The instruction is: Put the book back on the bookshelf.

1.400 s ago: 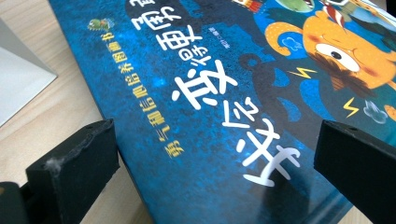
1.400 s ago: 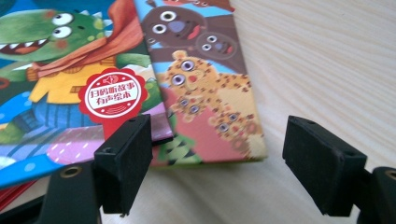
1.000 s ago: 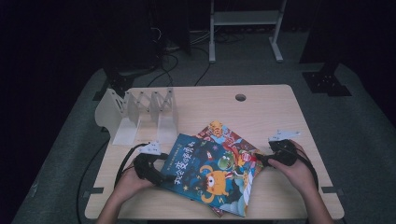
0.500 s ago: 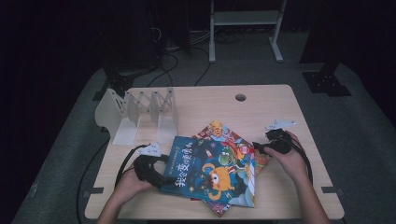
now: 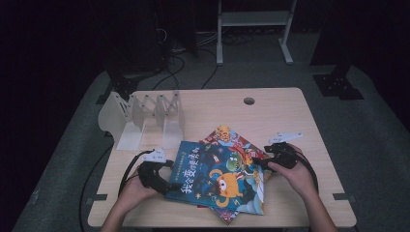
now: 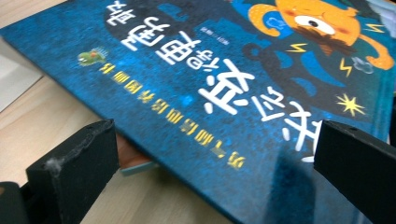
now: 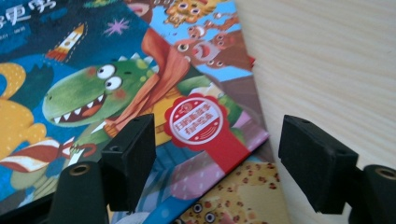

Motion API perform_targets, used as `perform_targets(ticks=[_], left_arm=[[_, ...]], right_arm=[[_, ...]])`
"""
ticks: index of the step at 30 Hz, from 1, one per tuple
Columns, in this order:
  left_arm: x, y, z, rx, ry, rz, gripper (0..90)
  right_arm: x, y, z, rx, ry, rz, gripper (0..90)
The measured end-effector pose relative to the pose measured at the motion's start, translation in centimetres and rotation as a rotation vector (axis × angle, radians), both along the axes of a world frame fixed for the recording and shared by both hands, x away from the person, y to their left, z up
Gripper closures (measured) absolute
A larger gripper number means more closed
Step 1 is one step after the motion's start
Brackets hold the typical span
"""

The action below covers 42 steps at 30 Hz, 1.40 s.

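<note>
The blue picture book [image 5: 220, 176] is seen lying askew on top of a small stack of other books [image 5: 227, 137] at the near middle of the table [image 5: 290, 104], its left edge raised off the wood in the left gripper view. The left gripper [image 5: 162, 179] is held at that edge with its jaws spread wide, the cover lying between them but not pinched. The right gripper [image 5: 256, 163] is placed over the book's right corner, jaws likewise spread, having just been closing a little, with nothing pressed between them. The empty white book rack [image 5: 145, 118] stands at the far left, well apart. No book has been filed yet; the work is judged to be at its start, with grasping, lifting and slotting all left.
</note>
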<state>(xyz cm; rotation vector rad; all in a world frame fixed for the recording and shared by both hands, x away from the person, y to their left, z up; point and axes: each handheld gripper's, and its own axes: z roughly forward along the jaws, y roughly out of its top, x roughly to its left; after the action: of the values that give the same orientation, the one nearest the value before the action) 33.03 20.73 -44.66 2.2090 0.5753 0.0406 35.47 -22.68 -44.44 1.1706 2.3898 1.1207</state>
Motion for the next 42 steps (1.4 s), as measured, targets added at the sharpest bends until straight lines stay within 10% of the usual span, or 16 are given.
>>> perform_targets(ticks=[25, 42], left_arm=[[-0.3, 2.7, -0.7, -0.012, 0.047, 0.103, 0.0], [-1.0, 3.7, -0.7, -0.017, 0.072, 0.154, 0.0]], right_arm=[[-0.6, 3.5, -0.6, 0.038, -0.018, 0.057, 24.0], [-4.8, 0.8, 0.5, -0.011, -0.010, 0.240, 83.0]])
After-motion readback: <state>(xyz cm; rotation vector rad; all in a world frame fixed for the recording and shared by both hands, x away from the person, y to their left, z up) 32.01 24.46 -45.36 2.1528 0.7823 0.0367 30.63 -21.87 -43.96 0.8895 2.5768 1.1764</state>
